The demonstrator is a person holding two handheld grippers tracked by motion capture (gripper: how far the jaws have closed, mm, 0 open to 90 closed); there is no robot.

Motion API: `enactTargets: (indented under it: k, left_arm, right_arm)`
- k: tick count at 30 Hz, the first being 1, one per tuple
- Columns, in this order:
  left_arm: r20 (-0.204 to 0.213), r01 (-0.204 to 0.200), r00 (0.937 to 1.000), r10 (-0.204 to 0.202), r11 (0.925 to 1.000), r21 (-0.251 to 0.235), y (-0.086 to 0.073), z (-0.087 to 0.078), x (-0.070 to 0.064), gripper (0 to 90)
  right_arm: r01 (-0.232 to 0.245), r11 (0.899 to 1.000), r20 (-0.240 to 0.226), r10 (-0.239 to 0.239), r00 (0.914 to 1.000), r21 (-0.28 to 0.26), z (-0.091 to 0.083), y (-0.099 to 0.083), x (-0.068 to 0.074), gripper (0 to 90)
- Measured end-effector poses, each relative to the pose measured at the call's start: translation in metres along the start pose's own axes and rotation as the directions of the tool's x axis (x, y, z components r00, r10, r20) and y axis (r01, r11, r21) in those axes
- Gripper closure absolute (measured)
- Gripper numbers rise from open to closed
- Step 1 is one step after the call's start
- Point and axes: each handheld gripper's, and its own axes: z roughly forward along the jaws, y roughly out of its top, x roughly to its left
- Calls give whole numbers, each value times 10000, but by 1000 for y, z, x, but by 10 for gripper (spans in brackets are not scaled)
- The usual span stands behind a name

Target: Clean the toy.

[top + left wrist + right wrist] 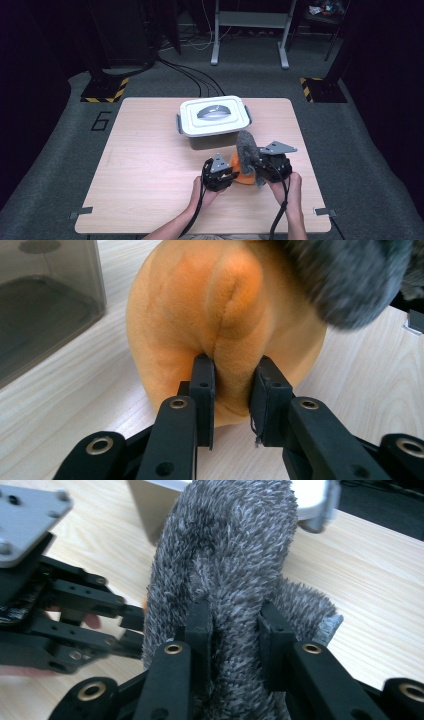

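Near the worktop's [150,150] front right, the left gripper [223,172] pinches the orange plush [220,325] while the right gripper [266,167] clamps its grey fuzzy tail [225,570]. Both grasps look made; the lidded box [214,116] behind remains closed, so stowing seems undone.

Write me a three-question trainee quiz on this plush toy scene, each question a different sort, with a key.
1. True or false: the left gripper is shut on the orange plush body.
2. Multiple choice: the right gripper clamps A) the storage box lid, B) the grey furry part, C) a cable.
3. Fill in: the lidded storage box stands on the wooden ____.

Key: 1 true. 2 B. 3 table.
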Motion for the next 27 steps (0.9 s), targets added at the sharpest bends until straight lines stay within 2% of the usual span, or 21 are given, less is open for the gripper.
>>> enactTargets:
  k: [3,5,10,12,15,19,22,27]
  left_arm:
    - [6,-25,10000,25,10000,19,0,0,0,740]
    - [37,34,10000,-34,10000,10,0,0,0,740]
    - [59,42,10000,-41,10000,-49,0,1,0,740]
    - [79,137,9999,-137,9999,-77,0,1,0,740]
    - [22,41,10000,-41,10000,-44,0,1,1,740]
    - [73,69,9999,-69,10000,-46,-1,1,1,739]
    - [69,129,9999,-128,9999,-83,-1,1,1,739]
    - [136,128,9998,-128,9999,-43,-1,1,2,738]
  right_arm:
    - [342,9988,139,-347,9993,344,10,3,8,713]
    - [409,9973,453,-437,9980,606,15,2,10,715]
    - [365,9975,763,-410,9962,597,15,-1,6,715]
    - [199,9973,887,-261,9957,700,13,-4,3,714]
    - [86,9974,1069,-163,9941,720,12,-9,-4,714]
    - [-342,9960,1245,238,9919,823,11,-20,-16,713]
    - [-713,9925,1394,571,9886,992,11,-28,-25,712]
    - [-1317,9822,1796,1067,9779,1338,17,-42,-39,713]
